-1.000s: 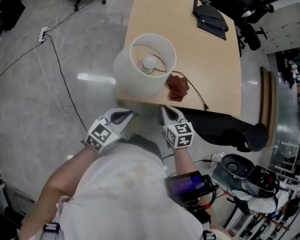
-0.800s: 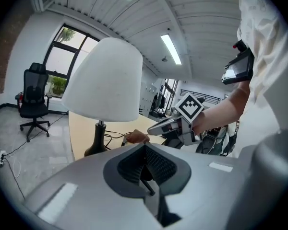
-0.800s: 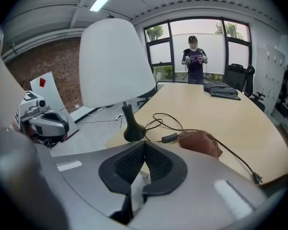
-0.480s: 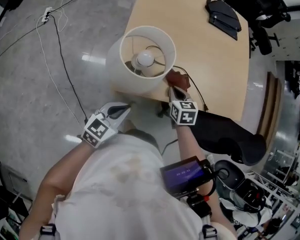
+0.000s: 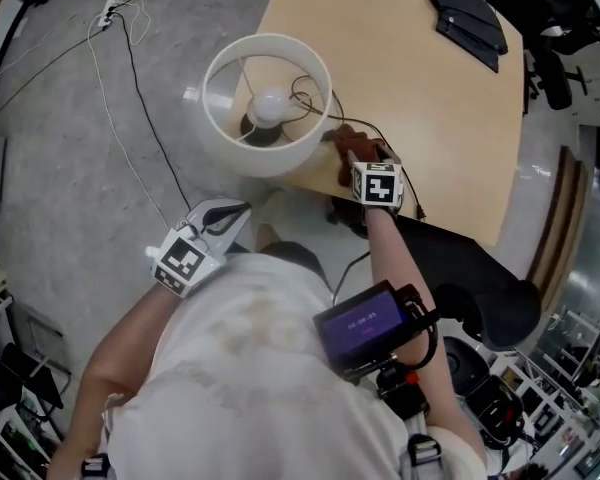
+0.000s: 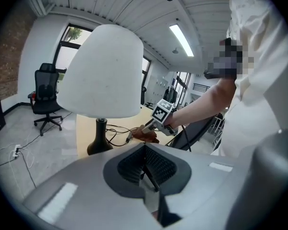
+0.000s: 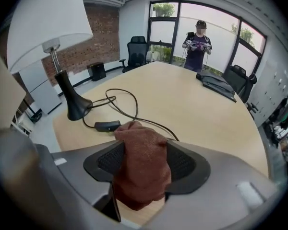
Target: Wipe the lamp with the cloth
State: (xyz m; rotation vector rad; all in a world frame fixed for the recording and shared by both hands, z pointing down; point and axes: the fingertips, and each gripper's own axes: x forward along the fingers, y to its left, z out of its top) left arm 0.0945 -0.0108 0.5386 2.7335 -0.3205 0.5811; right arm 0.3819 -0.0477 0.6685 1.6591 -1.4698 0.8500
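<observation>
Cloth (image 7: 141,176), rust-brown and bunched into a lump, stands on the table (image 7: 197,104) between the jaws of the right gripper (image 7: 145,152). Those jaws have just been opening and are spread wide, one pad on each side of the lump, not clamped on it. Just past the fingertips lies a black inline switch (image 7: 107,126), and from it a black cord (image 7: 127,96) loops over the wood ahead of the tool and crosses the way between cloth and lamp. Further ahead and to the tool's left stands the lamp (image 7: 71,102), near the table's edge, on a dark flared base with a thin stem; its white shade (image 7: 43,18) hangs above and to the left of the jaws. Far ahead and to the right, a flat black case (image 7: 220,86) lies on the table. Beyond the table are office chairs (image 7: 137,51) and a person (image 7: 198,44) by the windows.

The left gripper (image 6: 146,158) is held off the table's near edge, jaws closed together with nothing in them. The shade fills the space ahead of it to the left, with the right gripper and cloth straight ahead, beyond.
</observation>
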